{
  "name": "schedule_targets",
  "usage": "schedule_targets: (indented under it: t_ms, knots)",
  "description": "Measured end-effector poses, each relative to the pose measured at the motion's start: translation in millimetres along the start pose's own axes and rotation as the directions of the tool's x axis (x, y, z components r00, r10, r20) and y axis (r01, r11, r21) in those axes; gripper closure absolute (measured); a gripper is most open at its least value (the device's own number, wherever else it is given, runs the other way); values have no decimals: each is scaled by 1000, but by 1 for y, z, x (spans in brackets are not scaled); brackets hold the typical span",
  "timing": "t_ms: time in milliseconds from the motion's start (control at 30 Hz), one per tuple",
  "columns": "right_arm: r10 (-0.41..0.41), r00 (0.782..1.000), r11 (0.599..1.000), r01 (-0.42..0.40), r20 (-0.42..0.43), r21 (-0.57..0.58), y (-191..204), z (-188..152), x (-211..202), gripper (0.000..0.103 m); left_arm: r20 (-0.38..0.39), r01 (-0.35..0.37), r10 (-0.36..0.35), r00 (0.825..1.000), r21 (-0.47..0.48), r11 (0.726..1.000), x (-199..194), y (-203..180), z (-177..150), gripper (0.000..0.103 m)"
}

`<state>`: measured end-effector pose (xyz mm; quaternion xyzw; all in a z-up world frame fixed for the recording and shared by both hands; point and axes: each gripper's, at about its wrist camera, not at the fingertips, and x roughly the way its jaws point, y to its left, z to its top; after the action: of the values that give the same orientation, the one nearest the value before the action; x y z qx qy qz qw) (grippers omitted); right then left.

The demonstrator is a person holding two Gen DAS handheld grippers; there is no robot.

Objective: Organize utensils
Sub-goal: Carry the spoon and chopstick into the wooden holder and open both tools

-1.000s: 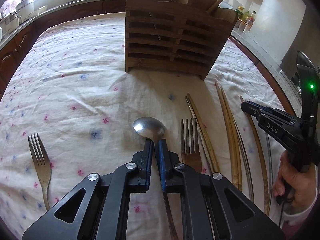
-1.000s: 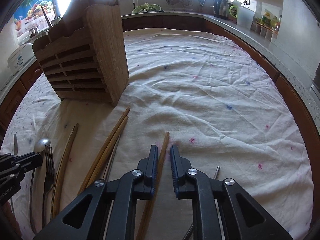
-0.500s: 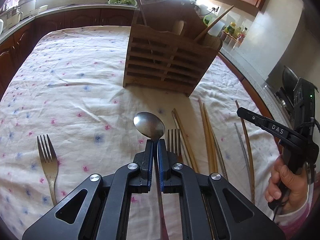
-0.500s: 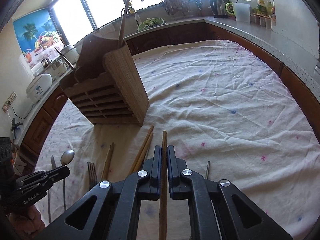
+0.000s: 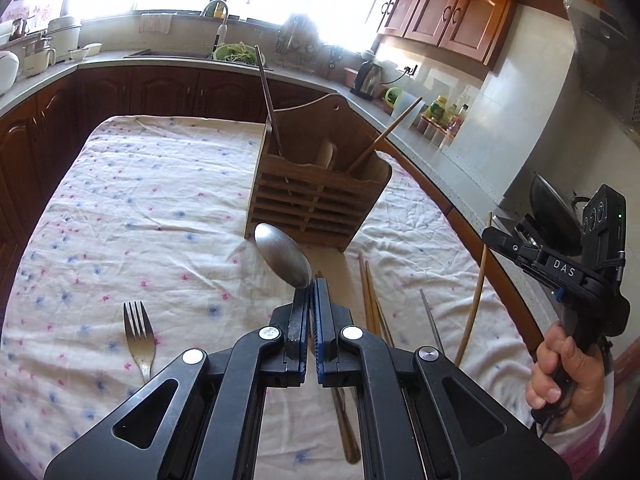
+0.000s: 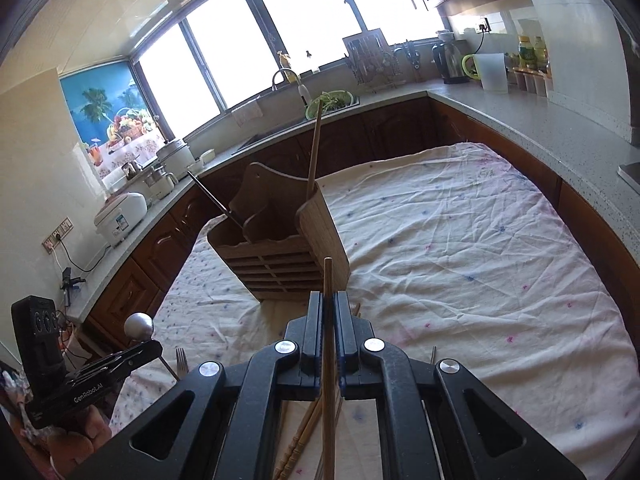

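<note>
Most of the sorting is still ahead, by the look of it. In the left wrist view a fork (image 5: pixel 138 334) lies alone on the cloth-covered worktop (image 5: pixel 132 216) at lower left, while the wooden holder (image 5: pixel 316 204) stands at centre with only a thin metal handle (image 5: pixel 269 100) and one chopstick (image 5: pixel 384 136) sticking out of its compartments. Right of centre, loose chopsticks (image 5: pixel 370 300) and a metal rod (image 5: pixel 432 320) lie on the cloth, so a good share remains. The left claw (image 5: pixel 310 292) is pressed together on the neck of a spoon (image 5: pixel 284 256), whose bowl hangs clear of the cloth, just in front of the holder's base. At the right edge of that view, a hand (image 5: pixel 568 376) grips the right claw (image 6: pixel 328 304), which in its own view pinches a single wooden chopstick (image 6: pixel 328 280) whose tip points up toward the holder. Both tools are tilted down toward the holder, each carrying its piece in the air.
</note>
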<state>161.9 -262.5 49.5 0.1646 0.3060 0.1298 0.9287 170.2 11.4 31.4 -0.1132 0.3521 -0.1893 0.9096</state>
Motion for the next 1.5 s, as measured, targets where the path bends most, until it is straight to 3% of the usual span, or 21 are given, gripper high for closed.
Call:
schedule_targets:
  t_ms: [200,533,933,1133,1367,1500]
  knots:
    - [21,997,1000,-19,76,-15,11,14,-20,98,49,1,-1,999,9,1000,-17,-2,6,101]
    - [43,991,999,-40,130,-26,20,30,-28,98,95,-9,8,995,9,1000,-26,1,14,101]
    - [72,978,997,-65,197,-42,31,62,-24,98,168,-44,38,985,32,999,-25,1,53,101]
    - [77,957,997,-72,279,-29,33,93,-23,98,242,-79,64,968,52,996,-23,0,88,101]
    - [66,912,998,-66,404,-15,37,137,-17,98,346,-120,97,933,46,992,-11,2,138,101]
    - [48,900,999,-45,432,-17,36,149,-1,98,383,-158,133,914,34,987,9,5,154,101]
